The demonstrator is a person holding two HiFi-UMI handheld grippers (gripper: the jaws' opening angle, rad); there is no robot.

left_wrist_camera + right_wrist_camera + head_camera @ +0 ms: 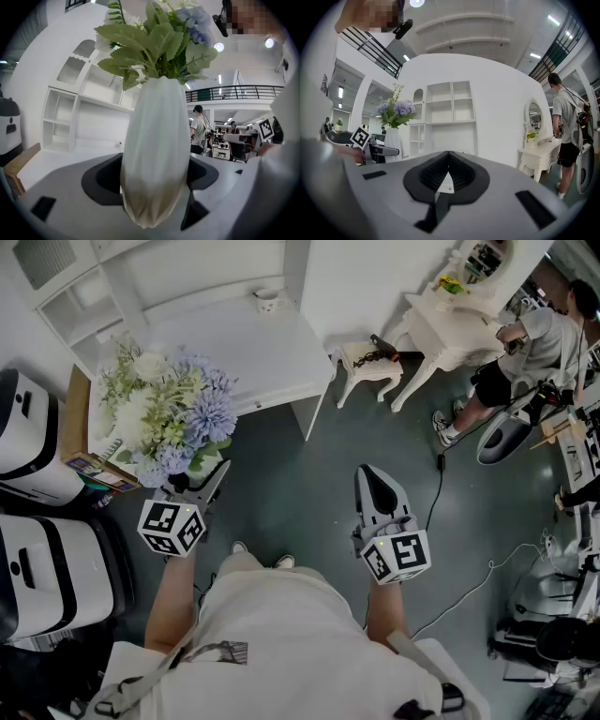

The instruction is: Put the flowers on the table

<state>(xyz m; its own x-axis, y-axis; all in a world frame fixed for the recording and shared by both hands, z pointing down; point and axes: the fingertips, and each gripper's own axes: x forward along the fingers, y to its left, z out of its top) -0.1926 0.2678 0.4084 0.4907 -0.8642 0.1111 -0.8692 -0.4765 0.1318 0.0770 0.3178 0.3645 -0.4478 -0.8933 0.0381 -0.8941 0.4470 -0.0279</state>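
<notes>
A bunch of blue, white and green flowers (169,413) stands in a white ribbed vase (157,154). My left gripper (202,482) is shut on the vase's lower body, with the dark pads (105,180) pressed against both of its sides. It holds the vase upright above the grey floor, just in front of the white table (253,348). The blooms (157,35) rise above the jaws and hide the fingertips in the head view. My right gripper (375,488) hangs to the right over the floor, shut and empty (447,176). From it the vase (393,138) shows at the left.
A small cup (269,301) sits on the table's far side, with white shelves (75,296) behind. White machines (37,442) and a wooden box (77,418) stand at the left. A stool (367,362), a dressing table (450,329), a person (530,348) and a floor cable (469,592) lie to the right.
</notes>
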